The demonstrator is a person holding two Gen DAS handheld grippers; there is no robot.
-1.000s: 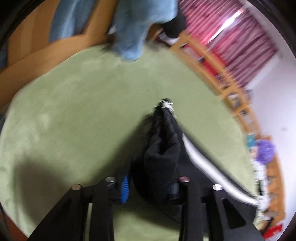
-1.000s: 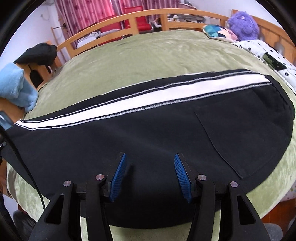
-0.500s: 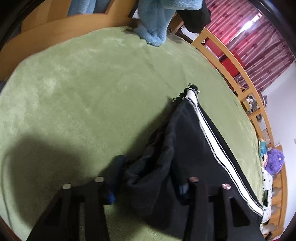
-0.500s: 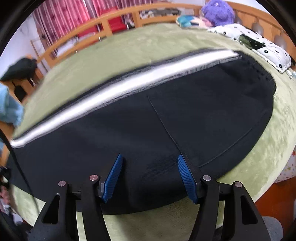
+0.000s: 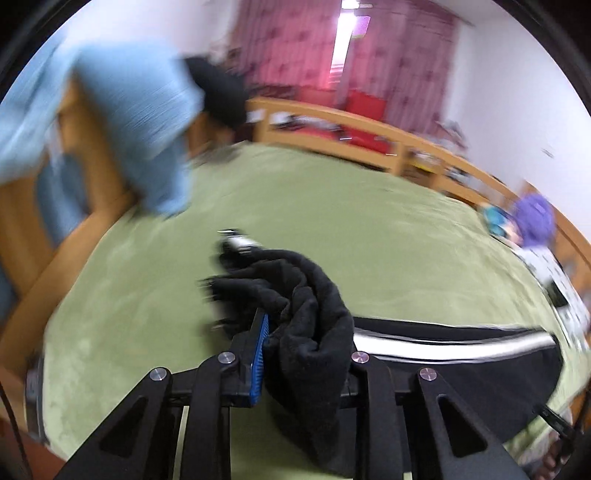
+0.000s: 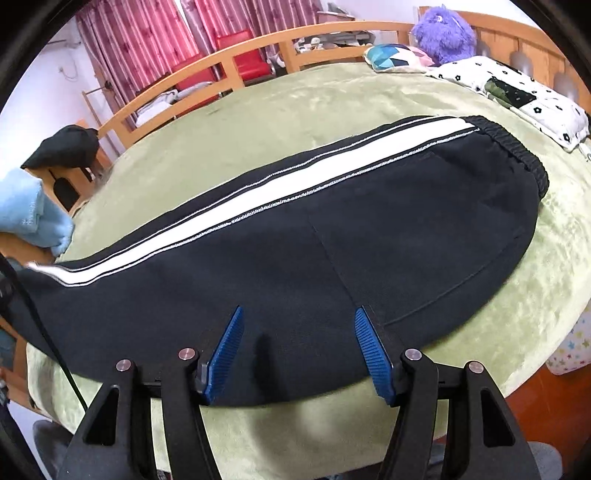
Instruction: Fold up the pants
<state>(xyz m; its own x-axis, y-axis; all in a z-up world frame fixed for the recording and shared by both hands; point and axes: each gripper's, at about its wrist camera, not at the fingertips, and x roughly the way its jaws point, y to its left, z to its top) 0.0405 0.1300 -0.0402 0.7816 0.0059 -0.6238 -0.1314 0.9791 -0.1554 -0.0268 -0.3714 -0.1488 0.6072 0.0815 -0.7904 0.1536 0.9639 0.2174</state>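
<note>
Black pants (image 6: pixel 295 258) with a white side stripe lie lengthwise on the green bed cover (image 6: pixel 332 110), waistband to the right. My right gripper (image 6: pixel 299 350) hovers open just over the pants' near edge, beside the back pocket, with nothing between its blue pads. In the left wrist view the leg end (image 5: pixel 310 332) is bunched and lifted off the green bed cover (image 5: pixel 332 221). My left gripper (image 5: pixel 306 354) is clamped on this fabric and its jaws are closing further. The right pad is hidden by cloth.
A light blue blanket (image 5: pixel 147 122) hangs over the wooden bed rail (image 5: pixel 351 125) at the left, with a dark garment (image 6: pixel 62 147) beside it. A purple plush toy (image 6: pixel 443 33), a patterned cushion (image 6: pixel 391 55) and a flowered pillow (image 6: pixel 517 96) lie at the head end.
My left gripper rose and rolled, lifting the bunched leg end off the bed, and pinched tighter. My right gripper shifted a little along the pants with slightly wider jaws.
</note>
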